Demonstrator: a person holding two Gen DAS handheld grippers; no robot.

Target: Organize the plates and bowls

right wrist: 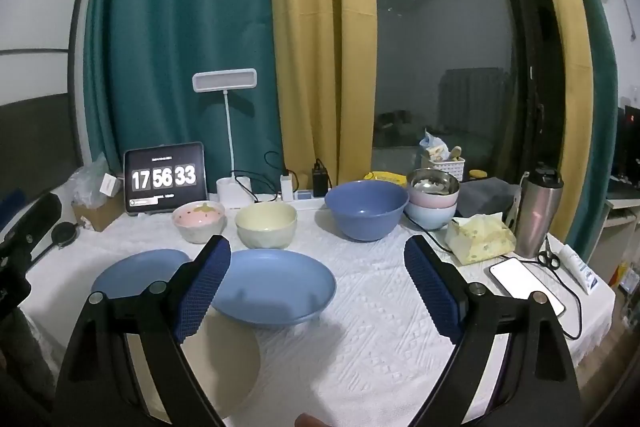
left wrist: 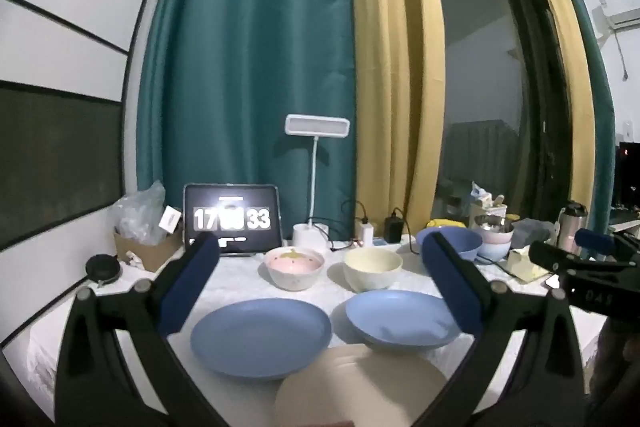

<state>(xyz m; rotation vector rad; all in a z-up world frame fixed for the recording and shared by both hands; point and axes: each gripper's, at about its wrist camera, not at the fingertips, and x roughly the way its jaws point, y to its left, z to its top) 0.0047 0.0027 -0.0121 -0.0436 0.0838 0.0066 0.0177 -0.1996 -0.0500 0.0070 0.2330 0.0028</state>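
Hovering my wide-open, empty right gripper [right wrist: 318,283] above the table, I see the blue plate [right wrist: 276,287] beside its left finger.

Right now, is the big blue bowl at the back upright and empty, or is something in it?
Upright and empty. In the right wrist view the big blue bowl stands on the white tablecloth rim up, and its inside shows only bare blue.
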